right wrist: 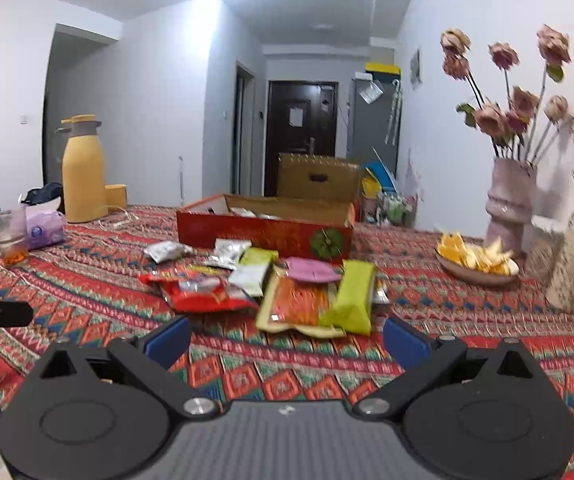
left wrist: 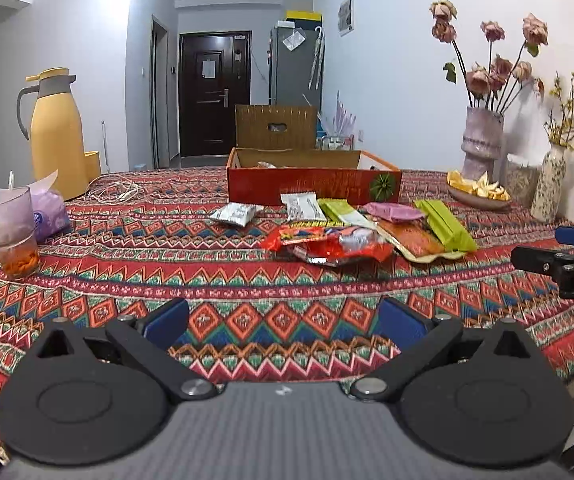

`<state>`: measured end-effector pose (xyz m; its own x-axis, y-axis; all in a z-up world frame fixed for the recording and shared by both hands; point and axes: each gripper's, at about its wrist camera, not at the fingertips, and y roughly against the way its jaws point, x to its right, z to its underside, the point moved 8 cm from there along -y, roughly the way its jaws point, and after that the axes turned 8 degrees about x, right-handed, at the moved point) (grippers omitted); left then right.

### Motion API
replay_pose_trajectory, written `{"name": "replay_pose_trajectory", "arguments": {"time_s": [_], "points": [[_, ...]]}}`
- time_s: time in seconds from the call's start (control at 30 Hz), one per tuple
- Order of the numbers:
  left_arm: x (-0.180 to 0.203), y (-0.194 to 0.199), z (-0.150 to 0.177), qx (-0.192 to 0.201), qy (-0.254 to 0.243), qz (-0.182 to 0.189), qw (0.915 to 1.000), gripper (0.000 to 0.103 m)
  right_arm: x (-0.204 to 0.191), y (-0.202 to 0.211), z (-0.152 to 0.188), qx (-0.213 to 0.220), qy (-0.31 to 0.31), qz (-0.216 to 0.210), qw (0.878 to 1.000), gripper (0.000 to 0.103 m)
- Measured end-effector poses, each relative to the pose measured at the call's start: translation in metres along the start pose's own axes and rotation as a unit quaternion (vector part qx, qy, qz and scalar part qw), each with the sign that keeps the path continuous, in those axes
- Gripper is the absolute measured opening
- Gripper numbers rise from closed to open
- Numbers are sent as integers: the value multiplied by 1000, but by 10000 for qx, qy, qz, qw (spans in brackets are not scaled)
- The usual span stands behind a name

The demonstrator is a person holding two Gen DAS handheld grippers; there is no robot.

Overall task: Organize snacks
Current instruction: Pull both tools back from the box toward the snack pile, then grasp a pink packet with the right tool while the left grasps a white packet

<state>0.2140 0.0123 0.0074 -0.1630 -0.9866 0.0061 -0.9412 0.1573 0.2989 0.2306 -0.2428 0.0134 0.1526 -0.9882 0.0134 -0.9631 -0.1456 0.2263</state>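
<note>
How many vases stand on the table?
2, both at the table's right edge by the wall: a pink vase holding dried roses, and a speckled vase with yellow blossoms nearer the camera. Nothing suggests others hidden.

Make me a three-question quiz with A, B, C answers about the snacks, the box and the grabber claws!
1. Where do the loose snacks lie?
A. in front of the red box
B. under the jug
C. on the floor

2. What colour is the tall jug?
A. blue
B. yellow
C. black

3. How are both grippers?
A. open, empty
B. shut on a snack
C. inside the box

Answers:
1 A: the snack pile lies before the red box.
2 B: the jug is yellow.
3 A: left gripper and right gripper are spread, holding nothing.
</note>
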Motion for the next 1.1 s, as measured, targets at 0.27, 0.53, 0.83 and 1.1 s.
{"name": "replay_pose_trajectory", "arguments": {"time_s": [0.27, 0.53, 0.83, 1.1], "points": [[6, 19, -2, 164, -46, 26, 9999, 103, 4, 11, 17, -211, 76, 138, 9997, 103], [12, -2, -4, -77, -207, 130, 9997, 103, 9, 7, 16, -200, -92, 219, 9995, 103], [-4, -59, -33, -257, -501, -125, 9983, 103, 25, -43, 6, -412, -430, 248, 9979, 102], [-31, -148, -83, -194, -617, 250, 9976, 103, 27, -120, -27, -549, -656, -417, 9955, 84]]}}
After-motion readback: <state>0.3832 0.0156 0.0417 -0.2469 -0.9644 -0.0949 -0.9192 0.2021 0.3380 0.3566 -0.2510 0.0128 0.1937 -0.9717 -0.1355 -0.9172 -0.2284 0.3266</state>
